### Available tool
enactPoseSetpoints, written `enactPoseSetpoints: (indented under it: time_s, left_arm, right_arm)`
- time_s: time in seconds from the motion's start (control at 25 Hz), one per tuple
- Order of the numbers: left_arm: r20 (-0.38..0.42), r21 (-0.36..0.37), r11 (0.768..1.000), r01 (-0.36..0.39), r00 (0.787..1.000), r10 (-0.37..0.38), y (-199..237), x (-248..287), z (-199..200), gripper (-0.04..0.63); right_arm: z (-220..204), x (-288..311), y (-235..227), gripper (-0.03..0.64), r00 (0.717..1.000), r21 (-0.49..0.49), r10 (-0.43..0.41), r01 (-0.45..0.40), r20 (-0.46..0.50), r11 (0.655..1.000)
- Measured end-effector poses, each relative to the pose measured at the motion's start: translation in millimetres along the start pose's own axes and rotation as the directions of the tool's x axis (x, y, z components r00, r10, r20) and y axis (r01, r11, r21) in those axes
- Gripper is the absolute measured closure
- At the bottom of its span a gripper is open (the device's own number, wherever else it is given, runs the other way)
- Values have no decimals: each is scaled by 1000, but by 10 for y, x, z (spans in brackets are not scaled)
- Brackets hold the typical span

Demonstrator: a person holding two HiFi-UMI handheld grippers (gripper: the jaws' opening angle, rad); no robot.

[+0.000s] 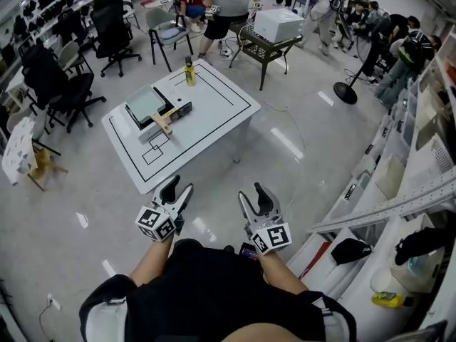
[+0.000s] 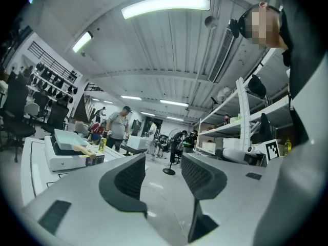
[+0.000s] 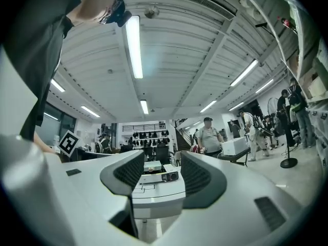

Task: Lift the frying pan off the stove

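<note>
Left gripper: jaws spread, nothing between. Right gripper: jaws spread, empty. Both side by side, close to person's body. Pan sits on stove on table, well ahead of both grippers, slightly left. Pan handle points back toward them. Bottle beyond pan.

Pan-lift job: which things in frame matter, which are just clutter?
Job: frying pan, stove, left hand-held gripper, right hand-held gripper, both open and empty.
Lying about: yellow bottle, office chair, white box.
</note>
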State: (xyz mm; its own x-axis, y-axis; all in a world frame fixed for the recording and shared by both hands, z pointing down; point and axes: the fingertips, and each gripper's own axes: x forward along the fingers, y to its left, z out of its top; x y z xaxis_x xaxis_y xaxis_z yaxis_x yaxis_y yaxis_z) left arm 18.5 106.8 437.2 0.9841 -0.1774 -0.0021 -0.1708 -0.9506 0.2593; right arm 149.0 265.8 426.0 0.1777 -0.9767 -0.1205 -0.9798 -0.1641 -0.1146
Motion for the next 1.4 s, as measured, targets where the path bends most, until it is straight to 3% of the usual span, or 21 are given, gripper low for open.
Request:
enactPoseSetpoints:
  time_s: [0.4,0.84,1.2,1.4]
  left_arm:
    - [-1,-19,994,-110,994,110,333,514,-84,376]
    - [66,-74,969,-237,968,242,1430,895,49,376]
    - [98,-123,932,-341,930,353,2342,961,36,376]
    - [87,-162,912,-376,916,392,2698,922,-80,376]
  right_arm:
    - [-150,538,-582,380,996,38,88,-87,-31,996]
    - [-306,1614,-932,380,981,19,174,-173,-88,985]
    - [-581,2763,-924,380,948,37,301,-298,-109,954]
    - [-840,3218,-800,380,907,81,406,-399,-109,913]
